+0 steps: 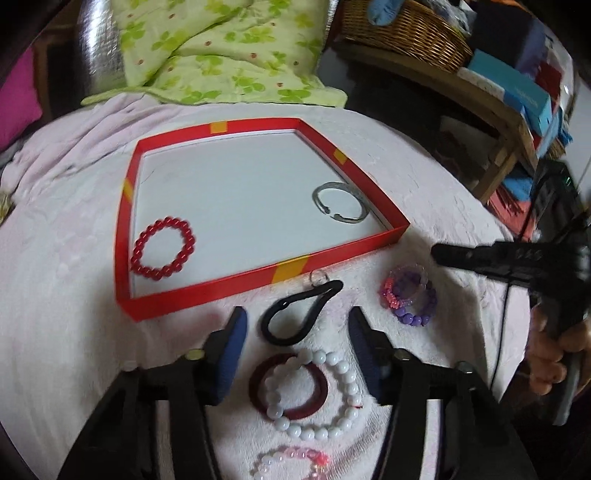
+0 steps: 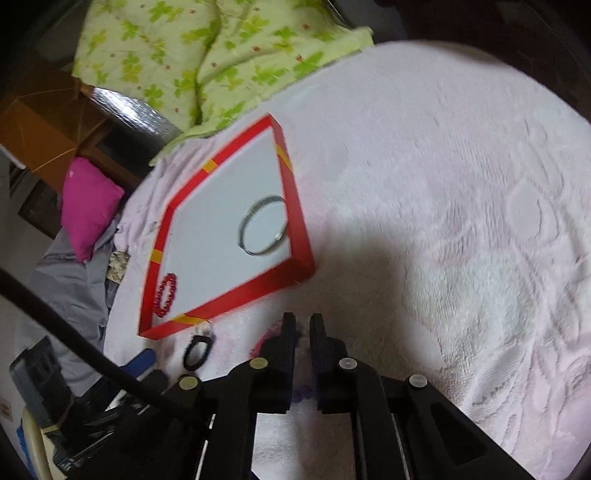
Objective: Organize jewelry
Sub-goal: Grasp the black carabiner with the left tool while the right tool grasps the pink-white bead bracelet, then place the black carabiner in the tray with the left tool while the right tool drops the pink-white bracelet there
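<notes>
Left gripper point(image 1: 295, 325): blue-padded fingers spread wide, holding nothing, poised low over the pale pink plush blanket point(image 1: 66, 295) with loose jewelry between and below them.
Nearest jewelry: a pink-and-white bead bracelet point(image 1: 291, 461) at the bottom edge; just beyond, a white bead bracelet point(image 1: 317, 395) lies overlapping a dark red bangle point(image 1: 258, 391).
Between the fingertips: a black teardrop-shaped clip point(image 1: 295, 314) with a small metal ring point(image 1: 318, 277) at its far end, close to the tray's near wall.
To the right: a small heap of pink and purple bead bracelets point(image 1: 408, 299), apart from the clip.
Right gripper point(image 2: 303, 325): black fingers drawn almost together with only a slim gap, nothing seen between them; it hovers over the blanket near the tray's corner, and in the left wrist view it reaches in from the right edge.
Red tray point(image 1: 207, 291): shallow, white-floored, yellow marks on its rim, resting on the blanket beyond the loose pieces.
In the tray: a red bead bracelet point(image 1: 162, 249) at the near left corner; a silver open bangle point(image 1: 340, 203) by the right wall, well apart.
Background: a green floral quilt point(image 1: 221, 48), a wicker basket point(image 1: 402, 33), a magenta cushion point(image 2: 88, 206).
</notes>
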`<action>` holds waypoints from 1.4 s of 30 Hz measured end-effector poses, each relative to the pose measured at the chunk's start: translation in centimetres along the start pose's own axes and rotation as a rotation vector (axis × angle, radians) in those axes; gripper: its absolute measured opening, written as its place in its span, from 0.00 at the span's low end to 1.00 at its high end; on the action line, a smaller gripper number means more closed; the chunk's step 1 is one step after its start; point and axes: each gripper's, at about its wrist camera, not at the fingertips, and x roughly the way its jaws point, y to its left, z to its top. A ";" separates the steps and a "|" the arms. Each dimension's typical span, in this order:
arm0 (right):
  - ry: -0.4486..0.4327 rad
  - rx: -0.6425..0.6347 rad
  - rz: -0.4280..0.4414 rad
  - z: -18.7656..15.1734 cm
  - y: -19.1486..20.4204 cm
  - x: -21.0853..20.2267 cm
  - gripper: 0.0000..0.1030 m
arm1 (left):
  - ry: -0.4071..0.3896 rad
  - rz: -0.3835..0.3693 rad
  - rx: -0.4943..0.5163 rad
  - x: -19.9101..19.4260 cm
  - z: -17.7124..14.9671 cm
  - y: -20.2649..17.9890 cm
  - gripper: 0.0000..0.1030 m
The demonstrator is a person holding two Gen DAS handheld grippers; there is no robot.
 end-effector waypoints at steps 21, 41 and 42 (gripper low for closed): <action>0.083 -0.008 -0.015 0.6 -0.2 3.3 0.26 | 0.008 -0.033 0.095 1.6 0.1 -2.0 0.05; -0.061 -0.037 0.119 0.5 0.8 -1.8 0.09 | 0.025 0.006 0.117 2.6 0.7 -2.0 0.38; -0.059 -0.038 0.118 0.4 0.8 -1.8 0.09 | 0.031 0.001 0.122 2.9 0.7 -2.2 0.38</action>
